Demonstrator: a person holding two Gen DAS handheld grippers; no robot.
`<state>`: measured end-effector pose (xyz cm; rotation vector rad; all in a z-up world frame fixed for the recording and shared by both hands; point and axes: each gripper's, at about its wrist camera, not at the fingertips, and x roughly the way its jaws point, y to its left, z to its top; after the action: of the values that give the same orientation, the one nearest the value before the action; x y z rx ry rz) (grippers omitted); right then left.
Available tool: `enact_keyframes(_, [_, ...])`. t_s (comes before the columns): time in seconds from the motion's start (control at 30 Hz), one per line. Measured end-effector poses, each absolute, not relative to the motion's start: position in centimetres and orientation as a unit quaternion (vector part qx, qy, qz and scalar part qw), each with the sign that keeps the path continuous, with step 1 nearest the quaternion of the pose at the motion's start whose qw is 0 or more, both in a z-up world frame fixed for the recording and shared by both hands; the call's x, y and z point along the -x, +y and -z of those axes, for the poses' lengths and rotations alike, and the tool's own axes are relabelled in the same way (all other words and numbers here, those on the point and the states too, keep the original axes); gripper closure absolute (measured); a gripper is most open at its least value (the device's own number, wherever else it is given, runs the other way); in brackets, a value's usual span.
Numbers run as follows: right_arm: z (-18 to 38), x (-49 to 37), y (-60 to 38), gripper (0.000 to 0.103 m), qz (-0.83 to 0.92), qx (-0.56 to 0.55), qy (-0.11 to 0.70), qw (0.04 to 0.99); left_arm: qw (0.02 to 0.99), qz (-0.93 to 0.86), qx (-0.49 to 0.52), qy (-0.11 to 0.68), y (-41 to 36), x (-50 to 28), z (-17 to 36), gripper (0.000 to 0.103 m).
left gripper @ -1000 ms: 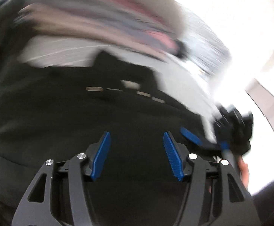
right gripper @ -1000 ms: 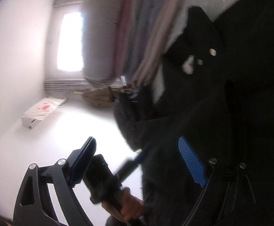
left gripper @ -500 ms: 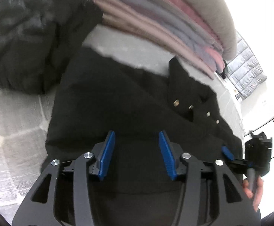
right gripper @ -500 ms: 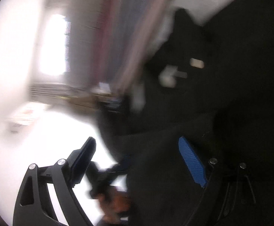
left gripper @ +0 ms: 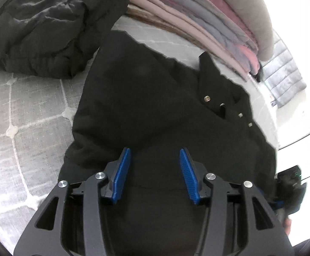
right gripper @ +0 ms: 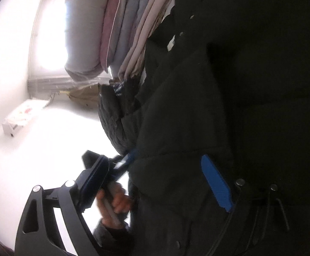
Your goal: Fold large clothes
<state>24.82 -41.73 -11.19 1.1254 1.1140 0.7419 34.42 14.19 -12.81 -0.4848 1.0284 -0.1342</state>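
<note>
A large black coat [left gripper: 146, 98] with small metal snaps [left gripper: 207, 98] lies spread on a grey quilted bed cover [left gripper: 27, 115]. My left gripper [left gripper: 154, 151] hovers over the coat's near part, pointing steeply down, its blue pads [left gripper: 123, 170] apart with dark cloth showing in the gap; no pinch is visible. My right gripper [right gripper: 152, 160] stands wide at the coat's side edge [right gripper: 176, 128]. The cloth reaches its right pad [right gripper: 216, 185] while its other finger [right gripper: 95, 181] is clear of it. A hand [right gripper: 114, 200] holds the left gripper's handle.
A black puffer jacket [left gripper: 37, 25] lies crumpled at the far left of the bed. A stack of folded pink, lilac and grey bedding [left gripper: 208, 15] runs along the far side. A grey quilted piece [left gripper: 282, 79] hangs at the right. White floor [right gripper: 37, 149] lies beside the bed.
The left gripper has come down toward the coat and its jaws have narrowed a little. The right gripper has shifted slightly along the coat's edge, still wide.
</note>
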Motion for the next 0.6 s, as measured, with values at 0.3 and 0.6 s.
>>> enact_keyframes(0.3, [1.6,-15.0,-48.8,0.012,-0.342,-0.394,0.441,0.731,0.867,0.131,0.181,0.445,15.9,-26.9,5.2,0.042])
enact_keyframes(0.6, [1.9,1.3,-61.8,0.012,-0.244,-0.357,0.473,0.767,0.834,0.167,0.185,0.493,23.5,-12.4,3.2,0.008])
